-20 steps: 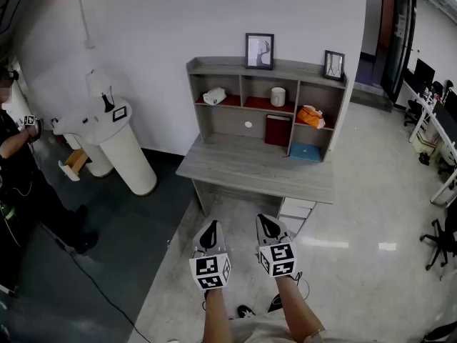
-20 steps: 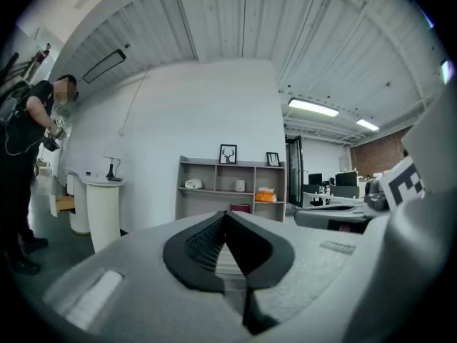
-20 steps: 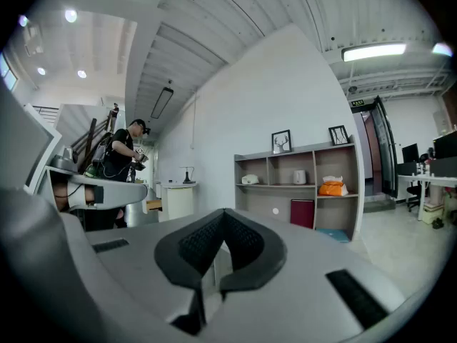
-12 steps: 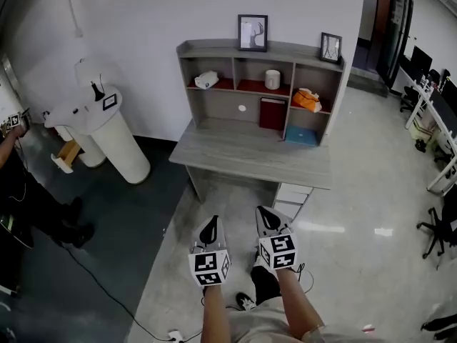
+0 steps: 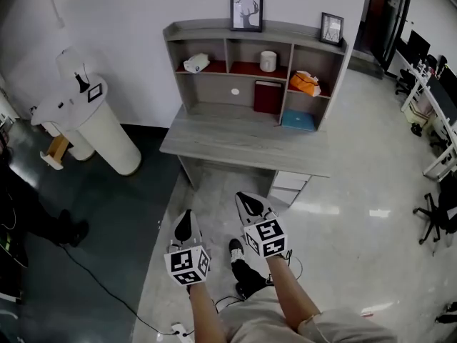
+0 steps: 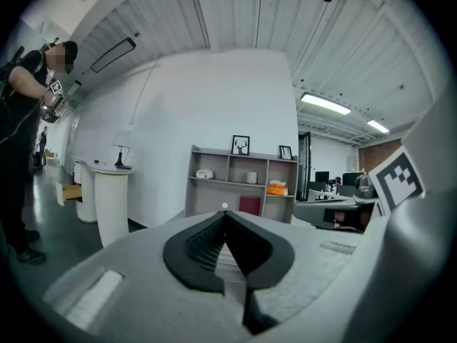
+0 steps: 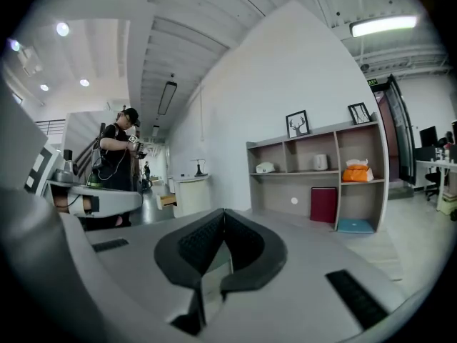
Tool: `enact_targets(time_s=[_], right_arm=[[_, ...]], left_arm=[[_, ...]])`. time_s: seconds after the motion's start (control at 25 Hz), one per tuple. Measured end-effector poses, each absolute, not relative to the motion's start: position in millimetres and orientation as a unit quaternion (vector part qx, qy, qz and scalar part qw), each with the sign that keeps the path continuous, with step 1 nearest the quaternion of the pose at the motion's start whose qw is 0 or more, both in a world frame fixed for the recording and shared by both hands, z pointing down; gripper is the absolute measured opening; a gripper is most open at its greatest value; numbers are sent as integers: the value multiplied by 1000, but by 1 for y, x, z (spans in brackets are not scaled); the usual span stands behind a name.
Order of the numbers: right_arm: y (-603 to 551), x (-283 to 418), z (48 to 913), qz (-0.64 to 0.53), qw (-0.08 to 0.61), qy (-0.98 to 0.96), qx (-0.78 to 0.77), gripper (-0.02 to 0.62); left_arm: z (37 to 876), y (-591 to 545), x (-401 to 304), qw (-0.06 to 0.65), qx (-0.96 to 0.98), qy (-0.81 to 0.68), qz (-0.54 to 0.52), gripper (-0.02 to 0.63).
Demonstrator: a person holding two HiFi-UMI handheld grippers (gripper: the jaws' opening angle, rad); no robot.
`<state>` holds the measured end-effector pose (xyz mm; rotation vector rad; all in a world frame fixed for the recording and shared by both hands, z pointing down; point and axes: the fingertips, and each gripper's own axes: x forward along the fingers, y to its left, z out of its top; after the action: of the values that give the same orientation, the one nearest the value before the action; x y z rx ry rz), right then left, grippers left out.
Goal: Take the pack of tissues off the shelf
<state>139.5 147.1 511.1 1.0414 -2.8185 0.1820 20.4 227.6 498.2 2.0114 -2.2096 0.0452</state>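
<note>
On each gripper's cube black-and-white square markers [image 5: 188,265] are shown; the left gripper [image 5: 184,224] and the right gripper [image 5: 250,204] are clenched, tips together, nothing gripped; the orange soft pack of tissues [image 5: 305,83] is seen in the upper right compartment of the grey wooden shelf [image 5: 203,29], well apart from both.

Ahead of you, a grey desk [image 5: 243,143] carries a shelf unit [image 5: 285,31]. A framed deer picture [image 5: 246,11] and a smaller frame [image 5: 330,28] stand on its top board. Its compartments hold a white device [image 5: 196,63], a white canister [image 5: 268,61], an orange pack of tissues [image 5: 305,83], an upright red book [image 5: 267,96] and a flat blue item [image 5: 298,120].
</note>
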Motion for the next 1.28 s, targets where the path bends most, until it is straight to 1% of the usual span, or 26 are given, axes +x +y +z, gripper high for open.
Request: enact_targets(time_s=[0.2,0.32,0.4,0.56,0.76,0.92,1.08,1.28], right_arm=[[121,116,514,57,68,-935,342,17],[99,102,509,58,55,-936,344,15],[81,97,503,62,42,-933,351,15],[40,90,500,52,46,-931,359,15],[-21,76,485,55,24,-924,379,15],[-57,45,482,78,3,-927,367,15],[-82,11,487,88,1,-936,340,15],[-115,3,494,88,8,-937,338,15]], left_arm=[[508,199,0,84,673,-735,20,8],[501,174,-15,77,676,-733,12,8],[497,151,-20,72,684,-726,13,8],[499,96,-24,79,699,-711,7,8],[492,40,-28,68,726,-683,31,8],[479,9,-60,51,718,-693,53,8],[471,-15,-89,41,702,-707,68,8],[474,-34,-105,42,698,-712,65,8]])
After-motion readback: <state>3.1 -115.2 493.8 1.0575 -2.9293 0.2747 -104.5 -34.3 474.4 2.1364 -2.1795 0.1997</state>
